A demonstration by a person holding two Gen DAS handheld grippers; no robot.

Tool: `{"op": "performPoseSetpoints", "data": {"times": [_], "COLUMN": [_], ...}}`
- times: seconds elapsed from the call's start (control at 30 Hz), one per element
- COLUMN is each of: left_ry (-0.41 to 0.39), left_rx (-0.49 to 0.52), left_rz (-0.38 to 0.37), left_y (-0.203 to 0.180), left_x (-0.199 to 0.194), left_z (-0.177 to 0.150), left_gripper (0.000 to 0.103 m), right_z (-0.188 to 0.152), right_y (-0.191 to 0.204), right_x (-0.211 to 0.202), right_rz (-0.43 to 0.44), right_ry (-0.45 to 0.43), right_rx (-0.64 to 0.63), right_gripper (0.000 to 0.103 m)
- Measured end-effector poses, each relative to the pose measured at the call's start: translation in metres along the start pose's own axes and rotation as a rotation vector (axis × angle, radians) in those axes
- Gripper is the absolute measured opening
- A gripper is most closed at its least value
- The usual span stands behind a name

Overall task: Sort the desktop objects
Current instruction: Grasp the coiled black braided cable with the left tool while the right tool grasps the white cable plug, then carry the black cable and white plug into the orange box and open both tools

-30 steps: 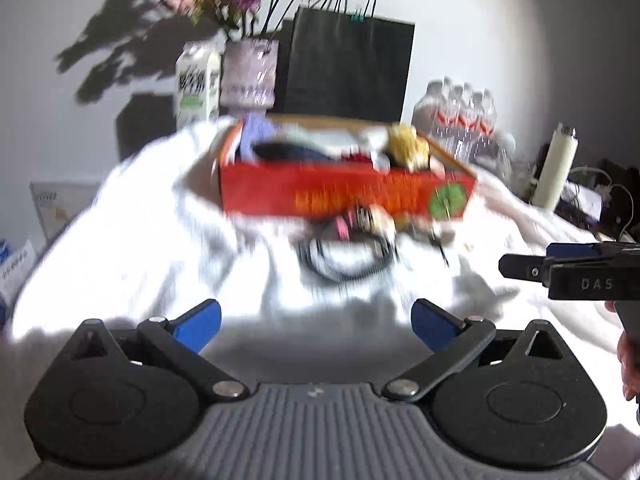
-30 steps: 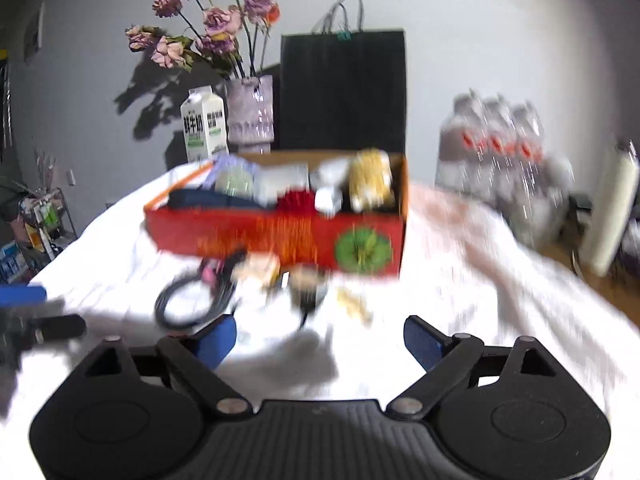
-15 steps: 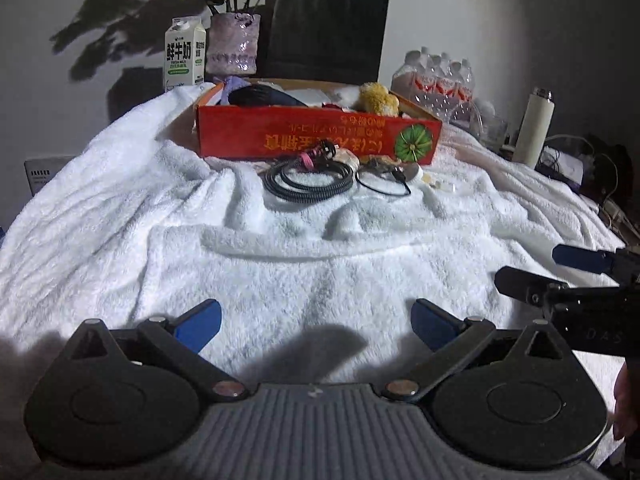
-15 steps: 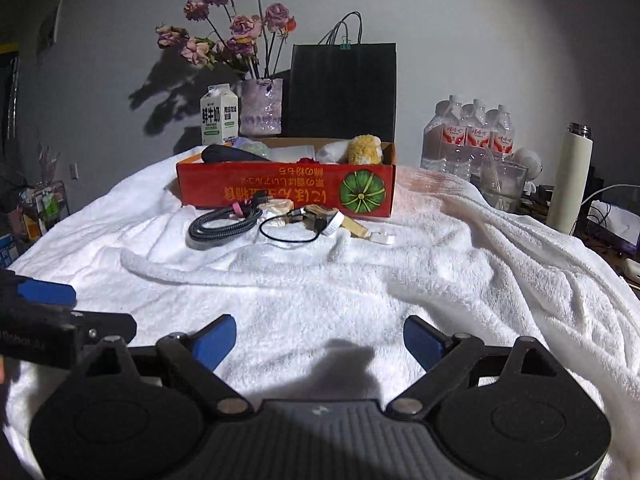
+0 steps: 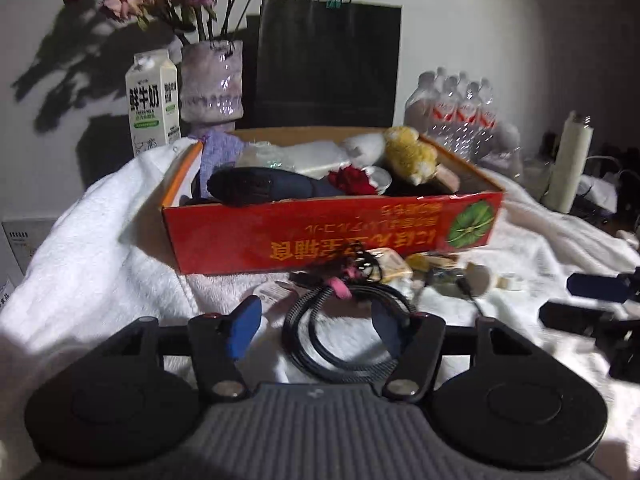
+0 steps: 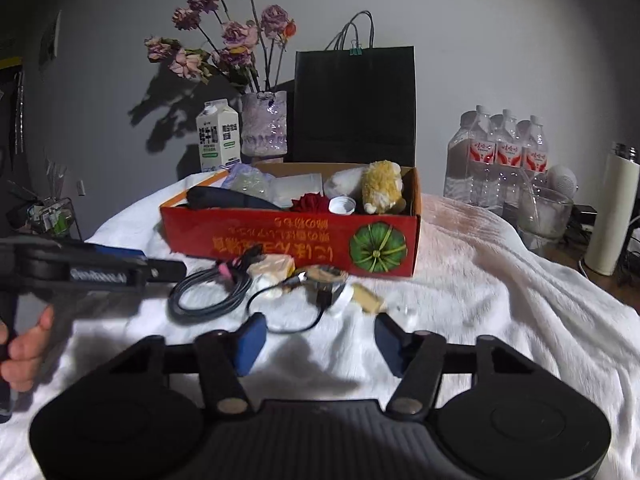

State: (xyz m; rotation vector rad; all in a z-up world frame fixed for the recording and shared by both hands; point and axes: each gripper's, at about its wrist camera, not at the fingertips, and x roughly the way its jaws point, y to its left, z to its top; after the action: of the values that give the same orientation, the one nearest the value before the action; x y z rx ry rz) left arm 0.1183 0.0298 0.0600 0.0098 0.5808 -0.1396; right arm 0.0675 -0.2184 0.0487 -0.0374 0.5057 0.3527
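A milk carton (image 6: 218, 135), a vase of dried roses (image 6: 264, 122) and a black paper bag (image 6: 354, 104) are standing behind; water bottles (image 6: 496, 156) are sitting right.

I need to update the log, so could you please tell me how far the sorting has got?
Done: the red box already holds several items. In hand: the left hand-held gripper is closing around the black cable; the right hand-held gripper is closing, empty. Left: small clutter before the box.
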Motion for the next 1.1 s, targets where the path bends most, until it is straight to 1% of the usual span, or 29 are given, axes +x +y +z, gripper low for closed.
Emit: {"op": "performPoseSetpoints", "data": {"times": [0.03, 0.07, 0.13, 0.2, 0.23, 0.27, 0.3, 0.33, 0.37, 0.43, 0.5, 0.57, 0.63, 0.73, 0.87, 1.0, 1.1], "left_ry": [0.029, 0.049, 0.07, 0.075, 0.076, 0.074, 0.077, 0.077, 0.07, 0.054, 0.029, -0.005, -0.038, -0.073, -0.122, -0.14, -0.123], "left_rx": [-0.007, -0.023, -0.054, -0.077, -0.081, -0.083, -0.081, -0.076, -0.07, -0.056, -0.056, -0.068, -0.066, -0.066, -0.056, -0.026, -0.022], "left_rz": [-0.006, -0.007, -0.031, -0.05, -0.061, -0.06, -0.057, -0.05, -0.039, -0.034, -0.044, -0.058, -0.06, -0.057, -0.039, -0.029, -0.019], "left_y": [0.004, 0.008, 0.016, 0.022, 0.024, 0.024, 0.024, 0.023, 0.022, 0.019, 0.015, 0.011, 0.005, -0.006, -0.02, -0.032, -0.037], "left_x": [0.013, 0.022, 0.036, 0.042, 0.044, 0.045, 0.045, 0.044, 0.04, 0.03, 0.013, -0.007, -0.029, -0.062, -0.104, -0.135, -0.146], "left_z": [0.001, 0.0, -0.001, -0.003, -0.003, -0.004, -0.005, -0.005, -0.006, -0.007, -0.01, -0.013, -0.017, -0.027, -0.041, -0.061, -0.072], "left_gripper": [0.063, 0.062, 0.062, 0.062, 0.057, 0.048, 0.026, 0.023, 0.022, 0.021, 0.021, 0.02, 0.02, 0.02, 0.02, 0.02, 0.02], "right_z": [0.005, 0.008, 0.013, 0.014, 0.013, 0.011, 0.008, 0.006, 0.004, 0.003, 0.004, 0.005, 0.004, -0.002, -0.018, -0.041, -0.059], "right_y": [-0.004, -0.008, -0.016, -0.024, -0.028, -0.03, -0.03, -0.029, -0.028, -0.024, -0.02, -0.016, -0.016, -0.015, -0.01, 0.002, 0.017], "right_x": [0.01, 0.02, 0.04, 0.061, 0.07, 0.078, 0.084, 0.085, 0.082, 0.071, 0.055, 0.036, 0.016, -0.012, -0.048, -0.081, -0.1], "right_rz": [0.004, 0.006, 0.009, 0.026, 0.034, 0.037, 0.039, 0.035, 0.028, -0.007, -0.053, -0.075, -0.06, -0.016, 0.011, 0.004, -0.006], "right_ry": [0.01, 0.023, 0.044, 0.082, 0.1, 0.12, 0.131, 0.121, 0.111, 0.071, 0.027, -0.02, -0.045, -0.057, -0.078, -0.088, -0.104], "right_rx": [0.012, 0.026, 0.064, 0.117, 0.146, 0.171, 0.185, 0.192, 0.186, 0.152, 0.103, 0.057, 0.058, 0.096, 0.122, 0.113, 0.097], "right_gripper": [0.042, 0.038, 0.035, 0.032, 0.03, 0.022, 0.016, 0.012, 0.011, 0.008, 0.008, 0.008, 0.008, 0.008, 0.008, 0.008, 0.008]}}
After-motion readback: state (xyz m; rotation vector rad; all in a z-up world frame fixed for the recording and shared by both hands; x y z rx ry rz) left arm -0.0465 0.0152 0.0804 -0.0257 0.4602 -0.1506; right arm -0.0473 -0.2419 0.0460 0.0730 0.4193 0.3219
